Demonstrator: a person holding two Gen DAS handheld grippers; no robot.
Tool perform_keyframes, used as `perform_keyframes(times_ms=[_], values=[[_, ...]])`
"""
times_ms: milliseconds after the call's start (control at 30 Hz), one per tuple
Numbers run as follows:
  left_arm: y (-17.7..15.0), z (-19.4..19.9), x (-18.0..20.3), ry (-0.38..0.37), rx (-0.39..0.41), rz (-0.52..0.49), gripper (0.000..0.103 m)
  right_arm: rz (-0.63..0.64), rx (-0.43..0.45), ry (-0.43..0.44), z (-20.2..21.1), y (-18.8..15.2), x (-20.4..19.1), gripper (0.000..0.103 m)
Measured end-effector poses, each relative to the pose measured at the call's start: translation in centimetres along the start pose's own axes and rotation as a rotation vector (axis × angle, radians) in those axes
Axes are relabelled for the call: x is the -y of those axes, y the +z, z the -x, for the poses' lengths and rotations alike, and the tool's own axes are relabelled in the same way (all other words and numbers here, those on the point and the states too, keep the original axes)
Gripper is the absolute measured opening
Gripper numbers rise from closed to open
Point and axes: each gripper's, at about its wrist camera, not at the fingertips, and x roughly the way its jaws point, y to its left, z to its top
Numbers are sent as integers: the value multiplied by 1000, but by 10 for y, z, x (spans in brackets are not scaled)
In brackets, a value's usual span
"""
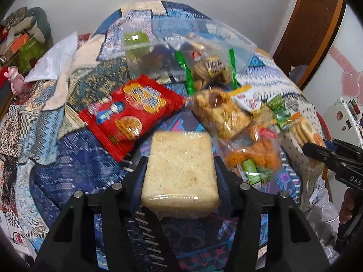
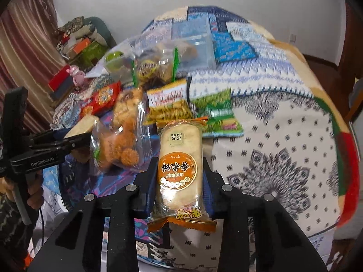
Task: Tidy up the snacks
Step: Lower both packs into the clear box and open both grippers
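My left gripper [image 1: 180, 165] is shut on a pale wrapped rice-cake block [image 1: 180, 170], held above the bed. My right gripper [image 2: 180, 165] is shut on an orange-labelled rice cracker pack [image 2: 179, 167]. Ahead lies a pile of snacks: a red packet [image 1: 129, 111], a clear bag of small crackers [image 1: 220, 115], a bag of orange puffs [image 1: 254, 156], green packets [image 1: 280, 108]. A clear plastic box [image 1: 181, 45] behind them holds several snacks. The left gripper shows in the right wrist view [image 2: 72, 141]; the right gripper shows in the left wrist view [image 1: 317, 149].
The snacks lie on a patchwork quilt [image 1: 68, 149] covering a bed. A white patterned blanket [image 2: 283, 147] covers the right side. Boxes and clutter [image 1: 20, 40] stand at the far left. A brown door [image 1: 313, 27] is at the right.
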Motion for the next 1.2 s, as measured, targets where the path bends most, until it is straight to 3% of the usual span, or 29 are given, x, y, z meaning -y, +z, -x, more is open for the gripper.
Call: perform_keyframes(times_ms=[333,667,933,1200], values=[[37,36,-6,14,125,10,55,39,114,6,17,47,-12,31],[102,47,-8,-3,207,6,55,97,193,14,15,104,-22,31],[147,26,-7,-20,233,-8,55,106,237,11,-3,148,-20,31],[179,-17,-9,-34,207,-1,55,95,236,29,-36,182,-13,31]])
